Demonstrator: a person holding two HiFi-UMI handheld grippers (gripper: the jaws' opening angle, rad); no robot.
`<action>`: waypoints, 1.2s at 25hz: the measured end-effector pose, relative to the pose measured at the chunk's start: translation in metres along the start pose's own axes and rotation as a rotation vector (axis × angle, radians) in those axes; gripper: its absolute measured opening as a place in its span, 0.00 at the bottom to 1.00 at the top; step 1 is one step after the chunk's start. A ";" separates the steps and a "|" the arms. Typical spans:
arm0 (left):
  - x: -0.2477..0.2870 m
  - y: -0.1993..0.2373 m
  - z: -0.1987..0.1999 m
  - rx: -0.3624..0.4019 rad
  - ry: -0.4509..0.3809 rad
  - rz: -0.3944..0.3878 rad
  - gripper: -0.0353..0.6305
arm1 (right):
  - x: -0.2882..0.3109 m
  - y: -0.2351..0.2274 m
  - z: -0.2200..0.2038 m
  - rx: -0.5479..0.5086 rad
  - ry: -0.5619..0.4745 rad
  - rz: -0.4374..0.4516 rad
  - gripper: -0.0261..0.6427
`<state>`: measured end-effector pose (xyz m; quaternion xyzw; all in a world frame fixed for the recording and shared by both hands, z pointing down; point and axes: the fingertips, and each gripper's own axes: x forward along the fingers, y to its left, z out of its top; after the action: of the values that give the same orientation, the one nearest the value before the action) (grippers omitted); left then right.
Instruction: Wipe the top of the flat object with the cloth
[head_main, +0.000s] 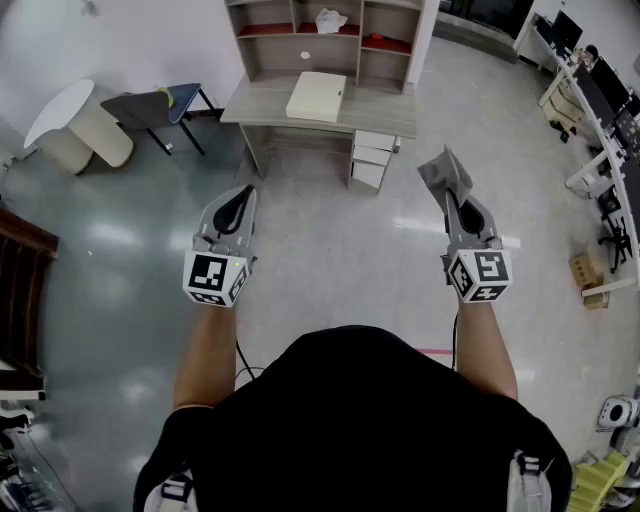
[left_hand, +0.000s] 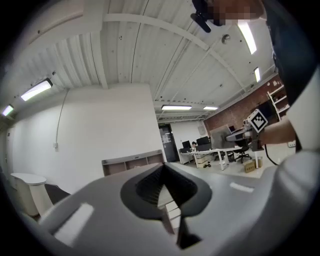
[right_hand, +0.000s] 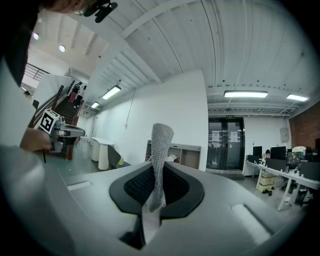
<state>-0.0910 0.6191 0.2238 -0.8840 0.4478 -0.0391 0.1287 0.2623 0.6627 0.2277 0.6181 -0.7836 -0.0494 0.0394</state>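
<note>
The desk (head_main: 390, 115) stands far across the open floor (head_main: 330, 250), with a shelf unit (head_main: 330, 40) rising at its back edge. On it lies the flat box (head_main: 316, 96), pale and untouched, well apart from both grippers. The left gripper (head_main: 238, 200), near and to the left, has its jaws pressed together on nothing. The right gripper (head_main: 455, 200) is clenched on the lower end of the grey cloth (head_main: 443, 173), which stands up loose above the jaws. The likely trouble is that the pinch takes only a small part of the cloth, so a hard rub could drag it free. The box looks light and may slide toward the shelf unit unless the left gripper steadies it
</note>
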 end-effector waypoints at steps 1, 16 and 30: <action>0.000 0.000 0.000 0.000 0.001 0.001 0.05 | 0.001 0.000 -0.001 -0.001 0.002 0.003 0.07; 0.021 -0.005 -0.001 0.006 0.012 0.010 0.05 | 0.013 -0.019 -0.003 0.041 -0.023 0.037 0.07; 0.082 -0.054 -0.002 -0.011 0.035 0.055 0.05 | 0.035 -0.094 -0.026 0.029 -0.005 0.092 0.06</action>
<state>-0.0006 0.5837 0.2364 -0.8713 0.4742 -0.0487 0.1169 0.3485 0.6063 0.2416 0.5819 -0.8118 -0.0379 0.0307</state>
